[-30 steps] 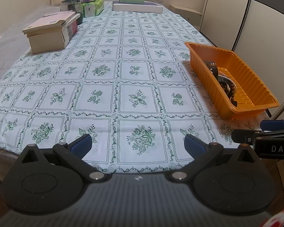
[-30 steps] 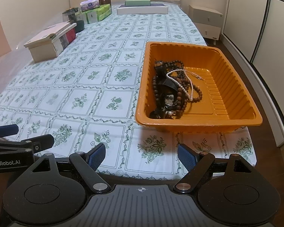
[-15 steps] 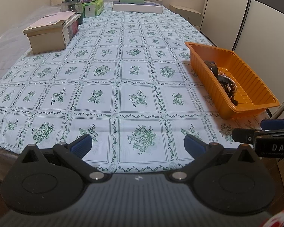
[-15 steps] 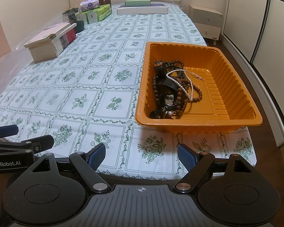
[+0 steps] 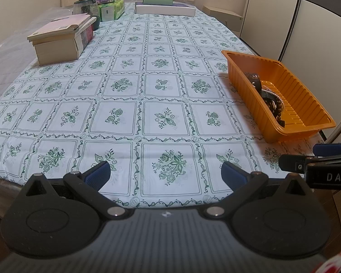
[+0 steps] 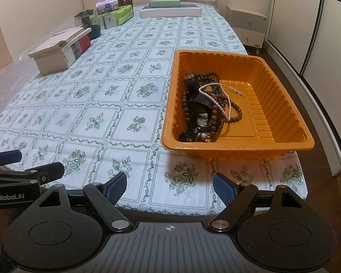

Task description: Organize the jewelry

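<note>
Orange tray (image 6: 282, 143) | tangled brown bead strands (image 6: 216, 111) | white pearl necklace (image 6: 218, 102)

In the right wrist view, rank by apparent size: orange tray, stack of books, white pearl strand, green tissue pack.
1. orange tray
2. stack of books
3. green tissue pack; it sits farther back, so its true size is unsure
4. white pearl strand

1. No visible change in either view.
2. No shift of tray (image 6: 238, 54) or jewelry (image 6: 212, 110).
3. No move or turn of left gripper (image 5: 166, 170) or right gripper (image 6: 170, 185); jaws exactly as wide as before, with nothing between.
4. Cloth (image 5: 147, 86) creased the same.
</note>
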The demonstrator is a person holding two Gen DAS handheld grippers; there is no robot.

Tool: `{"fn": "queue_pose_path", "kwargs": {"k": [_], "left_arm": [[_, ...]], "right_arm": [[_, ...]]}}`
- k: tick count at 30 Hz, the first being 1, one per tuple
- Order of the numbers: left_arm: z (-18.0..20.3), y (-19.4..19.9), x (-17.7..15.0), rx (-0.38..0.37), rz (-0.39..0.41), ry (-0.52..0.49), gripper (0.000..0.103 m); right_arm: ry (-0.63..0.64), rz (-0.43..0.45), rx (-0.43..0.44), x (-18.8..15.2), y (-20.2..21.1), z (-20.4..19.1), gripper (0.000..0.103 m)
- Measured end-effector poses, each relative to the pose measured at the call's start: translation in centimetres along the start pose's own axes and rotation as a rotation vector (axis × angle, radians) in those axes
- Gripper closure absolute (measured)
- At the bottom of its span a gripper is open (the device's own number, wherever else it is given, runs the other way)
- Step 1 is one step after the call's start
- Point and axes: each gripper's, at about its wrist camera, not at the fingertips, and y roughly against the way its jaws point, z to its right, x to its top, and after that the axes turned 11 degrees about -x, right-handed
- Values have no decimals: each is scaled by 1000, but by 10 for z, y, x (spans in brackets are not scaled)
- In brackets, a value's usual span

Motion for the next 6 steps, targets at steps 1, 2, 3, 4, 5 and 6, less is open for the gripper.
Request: {"fn": "queue_pose_path", "kwargs": {"k": [1,2,3,4,5,6], "left_arm": [[0,0,0,0,2,1,0],[1,0,0,1,5,-1,0],[1,1,0,2,12,-1,0],[2,2,0,1,15,-2,0],[3,2,0,0,17,-3,0],[3,2,1,-1,17,-5,0]], "right_arm": [[0,0,0,0,0,0,20],[0,0,1,0,0,0,20],[-1,0,1,0,0,0,20],[0,0,0,0,0,0,20],[-1,0,0,0,0,0,20],[0,-1,0,0,0,0,20]]}}
